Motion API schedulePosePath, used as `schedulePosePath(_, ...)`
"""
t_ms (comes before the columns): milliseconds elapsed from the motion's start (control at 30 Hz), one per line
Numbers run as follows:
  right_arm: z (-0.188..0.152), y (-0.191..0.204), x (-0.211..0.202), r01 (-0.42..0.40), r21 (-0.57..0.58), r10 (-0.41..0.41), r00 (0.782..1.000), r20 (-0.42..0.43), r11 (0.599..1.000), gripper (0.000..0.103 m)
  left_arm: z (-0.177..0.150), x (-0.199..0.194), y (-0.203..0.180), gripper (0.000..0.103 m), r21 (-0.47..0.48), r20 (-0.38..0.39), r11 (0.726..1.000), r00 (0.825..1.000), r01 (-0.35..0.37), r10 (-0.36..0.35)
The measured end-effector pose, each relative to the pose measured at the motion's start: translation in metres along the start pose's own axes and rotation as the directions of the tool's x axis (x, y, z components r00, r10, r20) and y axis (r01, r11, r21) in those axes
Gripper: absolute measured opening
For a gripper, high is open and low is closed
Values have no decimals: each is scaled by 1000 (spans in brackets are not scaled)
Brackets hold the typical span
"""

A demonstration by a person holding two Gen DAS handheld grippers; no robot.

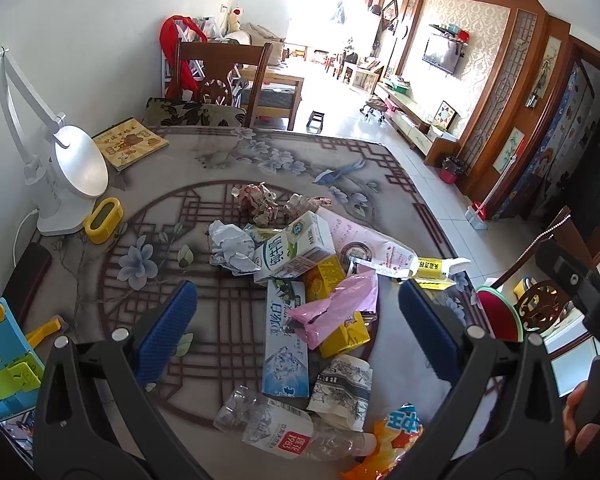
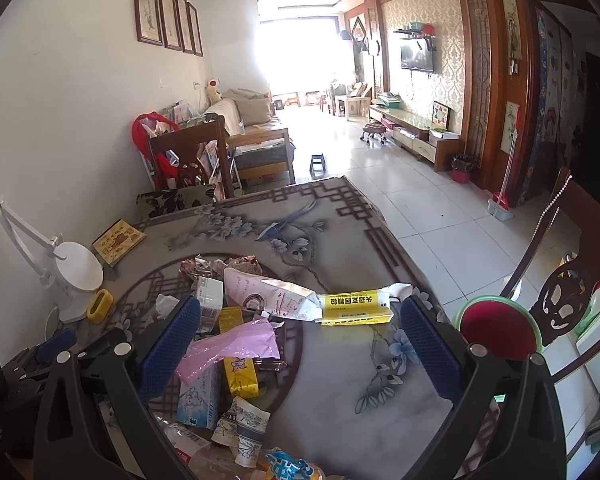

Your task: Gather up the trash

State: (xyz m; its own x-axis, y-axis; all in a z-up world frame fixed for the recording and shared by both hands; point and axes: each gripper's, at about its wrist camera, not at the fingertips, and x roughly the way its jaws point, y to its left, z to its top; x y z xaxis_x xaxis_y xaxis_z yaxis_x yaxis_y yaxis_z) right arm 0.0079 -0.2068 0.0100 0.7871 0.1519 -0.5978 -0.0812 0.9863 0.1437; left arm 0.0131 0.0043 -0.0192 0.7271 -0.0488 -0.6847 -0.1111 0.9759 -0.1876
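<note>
A heap of trash lies on the patterned table (image 1: 204, 168): a milk carton (image 1: 296, 250), crumpled white paper (image 1: 232, 246), a pink plastic bag (image 1: 334, 306), a yellow drink box (image 1: 346, 336), a blue-white toothpaste box (image 1: 285, 344), a crushed clear bottle (image 1: 276, 426) and a yellow-white tube box (image 1: 440, 268). My left gripper (image 1: 298, 322) is open, hovering above the heap. My right gripper (image 2: 300, 336) is open above the pink bag (image 2: 236, 344) and the tube box (image 2: 356, 306). Part of the left gripper (image 2: 56, 340) shows at the right wrist view's left edge.
A white desk lamp (image 1: 76, 168), a yellow holder (image 1: 104, 220) and a booklet (image 1: 130, 142) stand at the table's left. A wooden chair (image 1: 224, 76) is at the far side. A red stool (image 2: 496, 330) sits beside the table's right edge; a red bin (image 2: 462, 168) stands by the wall.
</note>
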Motion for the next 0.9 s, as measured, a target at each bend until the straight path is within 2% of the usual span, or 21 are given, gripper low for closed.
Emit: schedulePosePath(900,-2,0,0,-1,0,1,1000,-9,1000,96,-1,0,-2,99,2,-3,1000,1000,-1,1)
